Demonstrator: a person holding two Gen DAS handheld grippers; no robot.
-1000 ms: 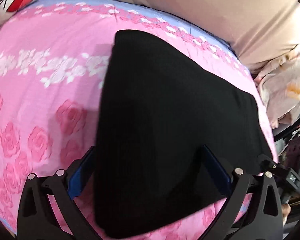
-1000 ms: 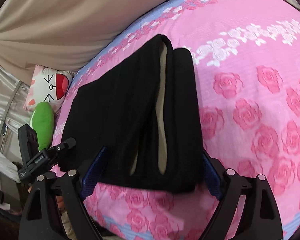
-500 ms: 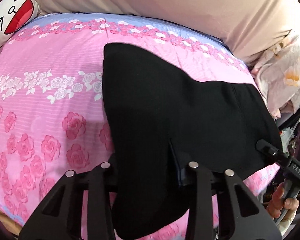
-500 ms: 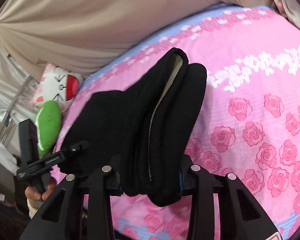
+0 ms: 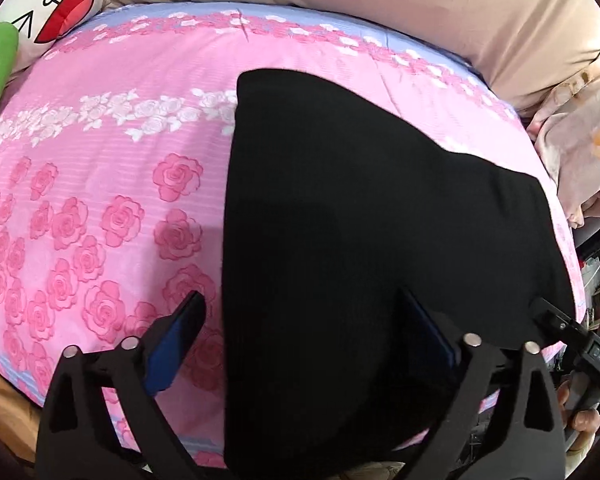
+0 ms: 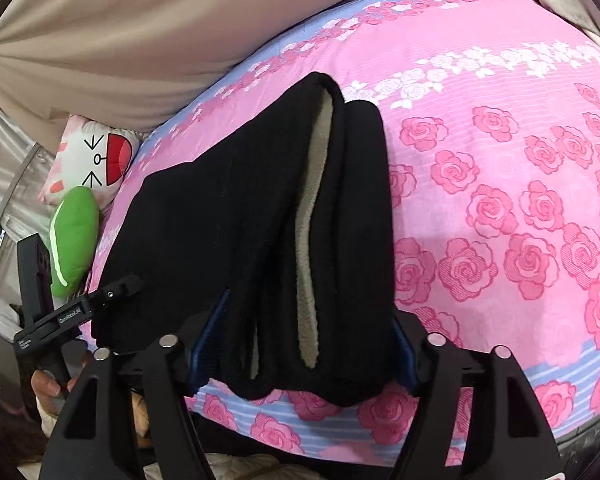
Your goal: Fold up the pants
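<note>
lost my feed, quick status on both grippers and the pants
Left gripper opening, clear of cloth. Right gripper opening, folded edge between its fingers. Black pants folded on the pink bedspread. Nothing in the way.

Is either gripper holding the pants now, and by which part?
Neither: both sets of jaws are opening around the black pants, left gripper, right gripper.

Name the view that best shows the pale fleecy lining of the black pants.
Right wrist view: the pale lining runs as a long strip between black folds of the pants. The left wrist view shows the pants only as plain black cloth.
</note>
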